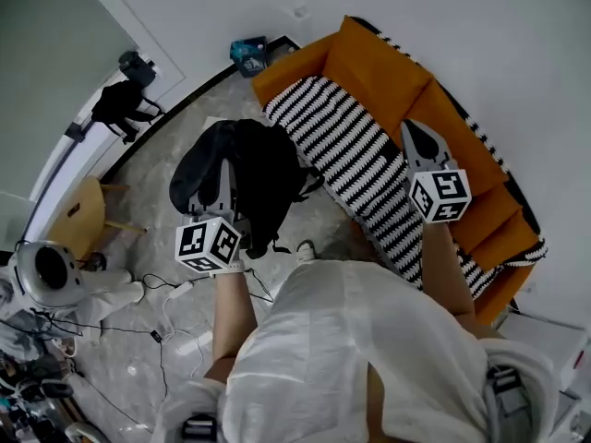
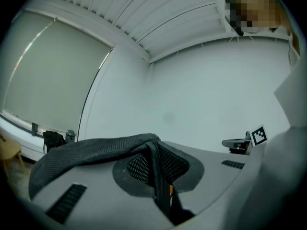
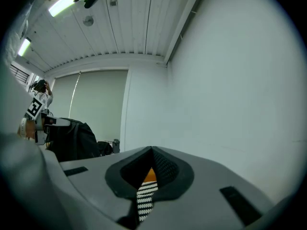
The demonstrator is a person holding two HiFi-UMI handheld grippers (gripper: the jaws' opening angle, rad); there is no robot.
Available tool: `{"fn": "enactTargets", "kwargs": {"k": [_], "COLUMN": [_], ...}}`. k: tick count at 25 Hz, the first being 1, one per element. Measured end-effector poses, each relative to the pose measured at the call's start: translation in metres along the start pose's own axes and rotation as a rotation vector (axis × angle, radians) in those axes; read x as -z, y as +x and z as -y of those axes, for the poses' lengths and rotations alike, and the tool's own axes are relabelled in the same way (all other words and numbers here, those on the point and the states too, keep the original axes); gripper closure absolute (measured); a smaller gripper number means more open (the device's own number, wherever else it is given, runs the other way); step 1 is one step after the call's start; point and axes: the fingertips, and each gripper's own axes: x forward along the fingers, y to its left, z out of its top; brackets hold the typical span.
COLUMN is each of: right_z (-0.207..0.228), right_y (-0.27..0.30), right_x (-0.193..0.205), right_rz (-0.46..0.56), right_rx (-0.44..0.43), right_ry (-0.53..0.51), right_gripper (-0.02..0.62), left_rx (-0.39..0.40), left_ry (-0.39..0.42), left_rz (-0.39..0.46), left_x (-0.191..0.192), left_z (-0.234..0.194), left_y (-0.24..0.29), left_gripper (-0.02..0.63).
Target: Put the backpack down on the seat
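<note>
A black backpack point(image 1: 263, 178) hangs above the floor just left of the sofa. My left gripper point(image 1: 222, 172) is shut on its mesh strap point(image 2: 96, 150), which drapes over the left jaw and runs down between the tips in the left gripper view point(image 2: 156, 150). The seat is an orange sofa point(image 1: 388, 72) covered by a black-and-white striped blanket point(image 1: 351, 160). Over that blanket my right gripper point(image 1: 414, 129) is shut, its tips meeting with nothing held point(image 3: 152, 150). The backpack point(image 3: 72, 138) also shows at the left of the right gripper view.
A wooden stool point(image 1: 83, 215) stands on the floor at the left, with cables point(image 1: 166, 312) and a white round device point(image 1: 46, 270) near it. A black tripod-mounted camera point(image 1: 125, 104) and a blue box point(image 1: 249, 55) sit by the far wall.
</note>
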Motion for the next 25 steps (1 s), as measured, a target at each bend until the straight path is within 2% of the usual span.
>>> {"fn": "enactTargets", "kwargs": {"k": [11, 20, 25], "right_z": [-0.032, -0.04, -0.034], "right_y": [0.056, 0.073, 0.086], "right_x": [-0.012, -0.012, -0.012], "right_rz": [0.015, -0.002, -0.008], "right_rx": [0.083, 0.111, 0.11], "right_ry": [-0.006, -0.009, -0.02], "right_gripper": [0.577, 0.577, 0.577], "left_rx": [0.167, 0.198, 0.208], "left_ry": [-0.01, -0.005, -0.008], "left_rz": [-0.028, -0.019, -0.024], "left_x": [-0.009, -0.016, -0.015], "left_z": [-0.066, -0.097, -0.1], "left_y": [0.033, 0.063, 0.084], "left_gripper": [0.561, 0.561, 0.561]}}
